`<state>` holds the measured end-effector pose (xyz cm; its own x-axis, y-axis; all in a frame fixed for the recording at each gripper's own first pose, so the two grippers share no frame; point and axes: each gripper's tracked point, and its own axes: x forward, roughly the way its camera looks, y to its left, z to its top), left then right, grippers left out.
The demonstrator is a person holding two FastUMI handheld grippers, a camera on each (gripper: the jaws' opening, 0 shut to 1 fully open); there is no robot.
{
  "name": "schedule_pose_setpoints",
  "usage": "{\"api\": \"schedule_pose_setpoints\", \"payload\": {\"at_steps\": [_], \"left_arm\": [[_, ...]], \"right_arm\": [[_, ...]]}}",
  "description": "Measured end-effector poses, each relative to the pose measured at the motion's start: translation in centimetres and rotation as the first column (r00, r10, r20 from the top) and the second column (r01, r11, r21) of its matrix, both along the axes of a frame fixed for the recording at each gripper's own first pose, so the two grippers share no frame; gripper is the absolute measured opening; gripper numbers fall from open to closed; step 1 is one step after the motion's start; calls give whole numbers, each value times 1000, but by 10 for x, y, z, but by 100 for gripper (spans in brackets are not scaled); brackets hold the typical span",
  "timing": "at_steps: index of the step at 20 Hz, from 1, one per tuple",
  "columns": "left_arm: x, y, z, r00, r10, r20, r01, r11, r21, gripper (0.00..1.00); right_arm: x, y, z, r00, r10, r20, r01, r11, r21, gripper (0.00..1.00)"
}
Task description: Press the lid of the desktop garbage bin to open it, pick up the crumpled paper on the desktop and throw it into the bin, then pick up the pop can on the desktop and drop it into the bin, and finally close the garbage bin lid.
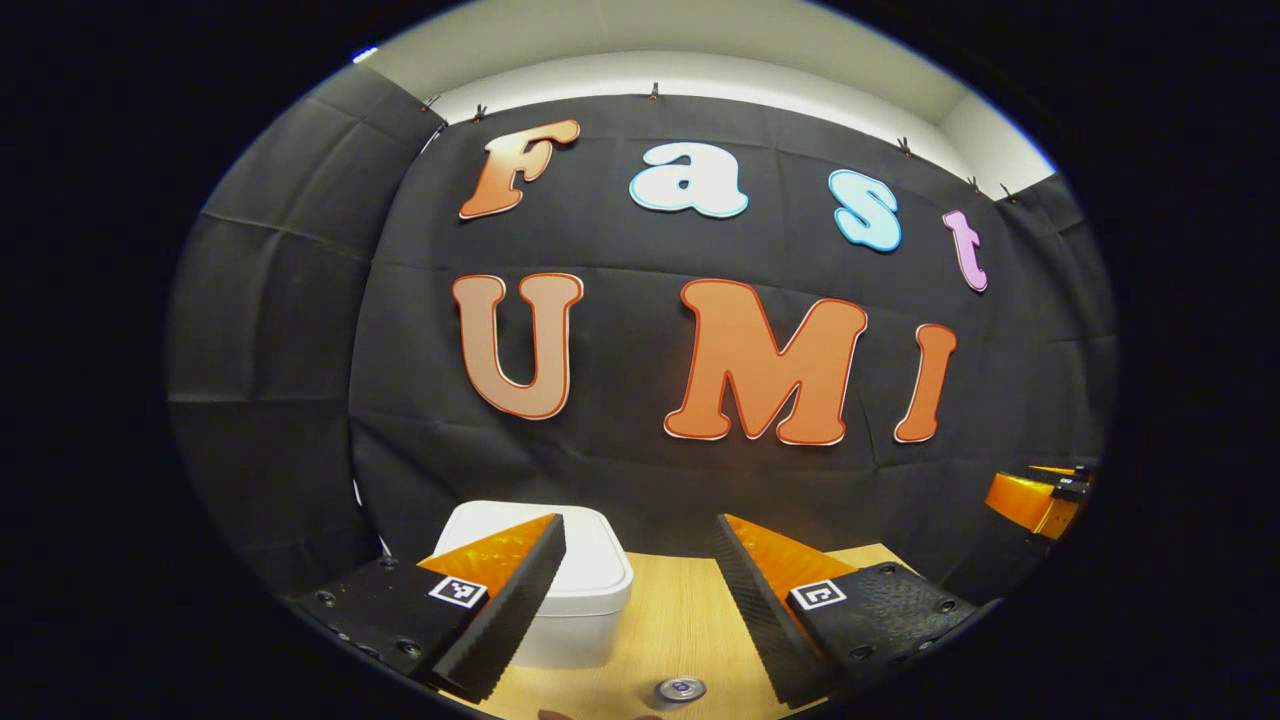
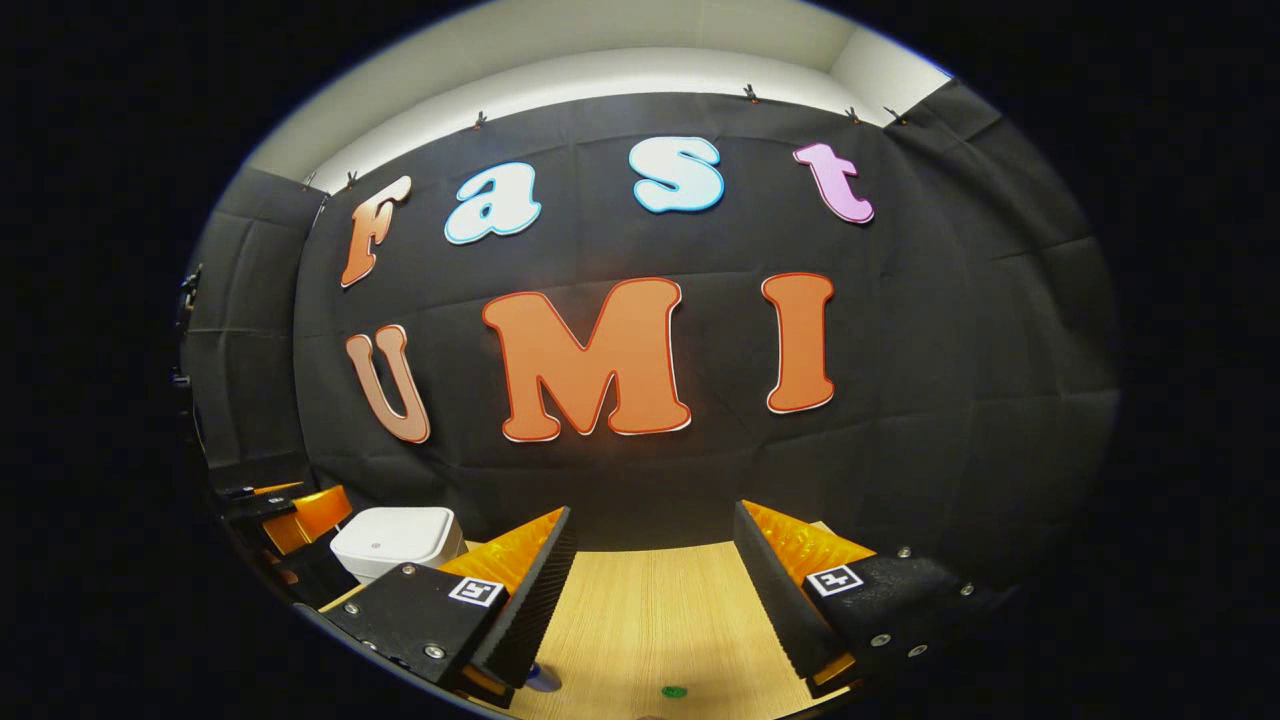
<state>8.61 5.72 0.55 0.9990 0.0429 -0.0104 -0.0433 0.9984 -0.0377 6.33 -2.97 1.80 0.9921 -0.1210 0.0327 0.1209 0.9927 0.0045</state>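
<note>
Garbage bin [image 1: 585, 580]: white, lid down, standing on the wooden worktop [image 1: 670, 620] against the booth's black cloth wall.

Left gripper [image 1: 640, 610]: raised above the worktop just in front of the bin, jaws released and holding nothing; its left finger overlaps the bin's front in the left gripper view.

Pop can [image 1: 681, 689]: upright on the worktop, nearer the camera than the bin and to its right; top end visible between the jaws.

Right gripper [image 2: 650, 610]: well to the right of the bin, jaws released, empty. A small green spot [image 2: 673, 691] lies on the worktop there; nature cannot be told.
</note>
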Motion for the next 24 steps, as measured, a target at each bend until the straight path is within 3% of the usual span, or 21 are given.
{"api": "schedule_pose_setpoints", "payload": {"at_steps": [16,17,20,22,23,24], "left_arm": [[-8,-3,9,999,-22,31,21,999,25,94],[-9,-1,7,999,-20,27,19,999,30,90],[-8,4,2,1000,-8,-2,9,999,36,49],[-6,8,-13,999,0,-53,1,1000,8,14],[-5,10,-19,996,-5,-84,4,1000,-9,2],[-8,13,-26,994,-12,-108,9,1000,-26,0]], "right_arm": [[-8,3,-3,1000,0,-12,0,1000,-8,94],[-8,4,-2,1000,1,-12,-1,1000,-9,94],[-9,3,-1,1000,3,-11,-3,1000,-16,94],[-10,3,-2,1000,4,-13,-4,1000,-12,94],[-10,3,-2,1000,3,-14,-3,1000,-10,94],[-12,2,-2,1000,2,-14,-2,1000,-9,94]]}}
